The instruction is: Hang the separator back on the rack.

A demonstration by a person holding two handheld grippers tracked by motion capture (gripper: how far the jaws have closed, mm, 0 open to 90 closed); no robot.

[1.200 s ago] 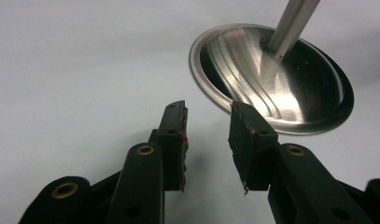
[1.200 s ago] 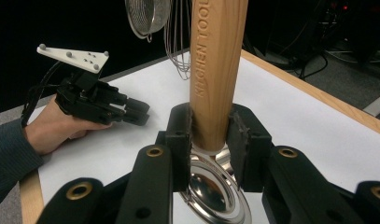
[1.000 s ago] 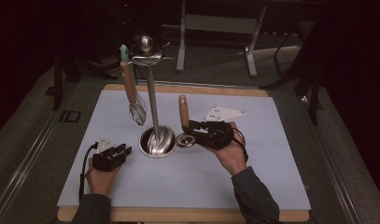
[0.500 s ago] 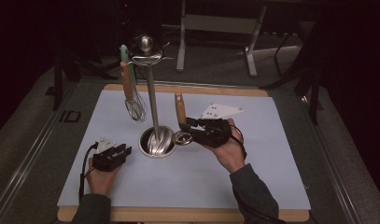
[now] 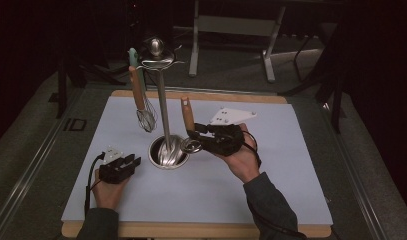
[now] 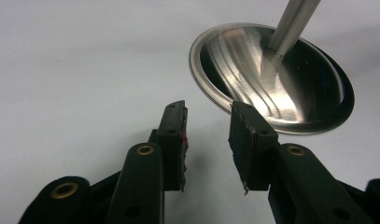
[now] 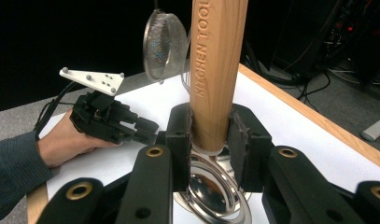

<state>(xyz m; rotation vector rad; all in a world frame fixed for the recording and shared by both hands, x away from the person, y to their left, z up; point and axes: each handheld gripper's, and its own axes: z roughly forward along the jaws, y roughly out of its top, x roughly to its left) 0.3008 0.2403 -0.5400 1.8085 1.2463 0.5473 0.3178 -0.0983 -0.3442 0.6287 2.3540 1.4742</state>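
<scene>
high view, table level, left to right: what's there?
Left tongs → hanging whisk → stand's round steel base → wooden-handled utensil → right tongs, clamped on that utensil.

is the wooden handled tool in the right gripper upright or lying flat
Roughly upright. The wooden-handled tool rises steeply between the right gripper's pads, metal end low beside the stand base.
</scene>
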